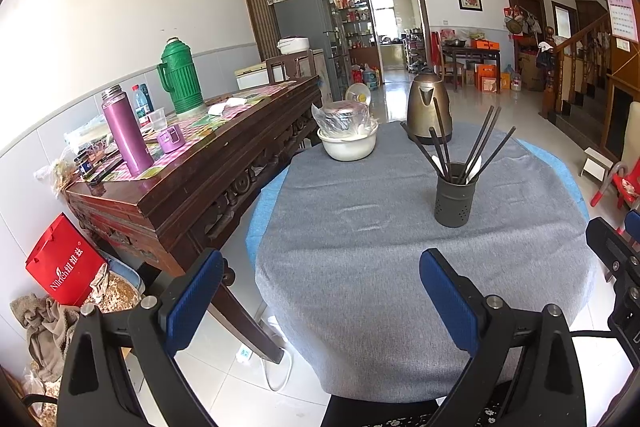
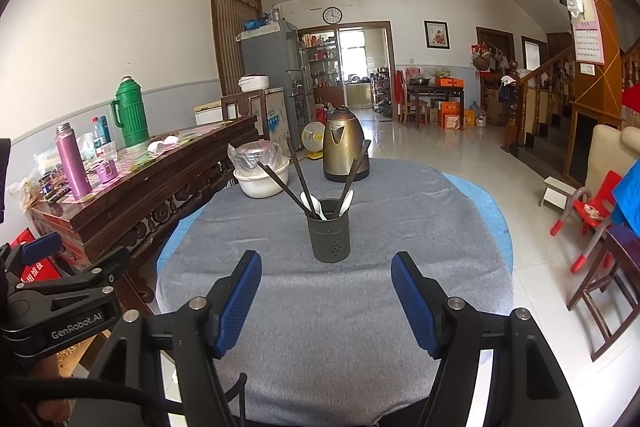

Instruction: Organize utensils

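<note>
A dark grey perforated utensil holder [image 1: 456,195] stands on the grey-clothed round table [image 1: 360,235]; it also shows in the right wrist view [image 2: 329,231]. Several dark chopsticks [image 1: 484,141] and white spoons [image 2: 309,203] stick up out of it. My left gripper [image 1: 320,271] is open and empty above the table's near left part. My right gripper [image 2: 326,273] is open and empty just in front of the holder, not touching it.
A brass kettle [image 2: 345,146] and a white bowl holding a plastic-wrapped pot [image 2: 262,171] stand at the table's far side. A dark wooden sideboard [image 1: 192,167] with a purple flask and a green thermos stands left. Chairs [image 2: 604,267] stand right.
</note>
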{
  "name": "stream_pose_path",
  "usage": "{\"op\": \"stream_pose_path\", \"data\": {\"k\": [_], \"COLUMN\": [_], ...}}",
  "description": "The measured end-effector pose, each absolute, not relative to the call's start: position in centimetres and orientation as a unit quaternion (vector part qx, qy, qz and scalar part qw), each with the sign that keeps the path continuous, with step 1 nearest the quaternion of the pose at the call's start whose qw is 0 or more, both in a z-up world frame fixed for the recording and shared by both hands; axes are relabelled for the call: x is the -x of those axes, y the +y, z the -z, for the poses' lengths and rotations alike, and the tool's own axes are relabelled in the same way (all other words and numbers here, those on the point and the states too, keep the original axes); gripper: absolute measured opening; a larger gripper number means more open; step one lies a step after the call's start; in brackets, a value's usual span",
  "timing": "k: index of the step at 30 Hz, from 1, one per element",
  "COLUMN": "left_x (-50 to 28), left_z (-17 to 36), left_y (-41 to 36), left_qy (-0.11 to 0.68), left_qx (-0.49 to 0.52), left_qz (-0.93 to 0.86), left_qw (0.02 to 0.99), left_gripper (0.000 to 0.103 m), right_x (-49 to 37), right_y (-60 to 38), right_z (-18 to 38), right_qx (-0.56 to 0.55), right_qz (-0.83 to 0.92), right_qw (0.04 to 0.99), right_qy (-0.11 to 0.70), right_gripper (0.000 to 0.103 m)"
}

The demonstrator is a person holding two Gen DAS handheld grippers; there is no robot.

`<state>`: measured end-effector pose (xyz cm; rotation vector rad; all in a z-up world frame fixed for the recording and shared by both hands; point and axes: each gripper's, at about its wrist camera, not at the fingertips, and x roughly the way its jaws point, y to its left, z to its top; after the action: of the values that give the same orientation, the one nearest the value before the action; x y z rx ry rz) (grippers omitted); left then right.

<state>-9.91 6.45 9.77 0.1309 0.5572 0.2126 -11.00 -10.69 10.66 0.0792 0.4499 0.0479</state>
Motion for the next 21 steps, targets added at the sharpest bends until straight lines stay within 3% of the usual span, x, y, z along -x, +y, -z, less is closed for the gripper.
{"op": "stream_pose_path", "data": {"k": [21], "left_x": [10.04], "left_z": [-9.61], "left_y": [6.44], "left_qy": [0.275], "left_qx": [-0.065], "left_qz": [-0.103], "left_qw": [0.954], "left_gripper": [0.098], "right_x": [11.01], "right_y": [-10.62], "right_z": [-10.70], "right_qx": [-0.038], "right_qz": [-0.025], "right_qw": [0.973], "right_qy": [0.226], "right_gripper": [0.071]}}
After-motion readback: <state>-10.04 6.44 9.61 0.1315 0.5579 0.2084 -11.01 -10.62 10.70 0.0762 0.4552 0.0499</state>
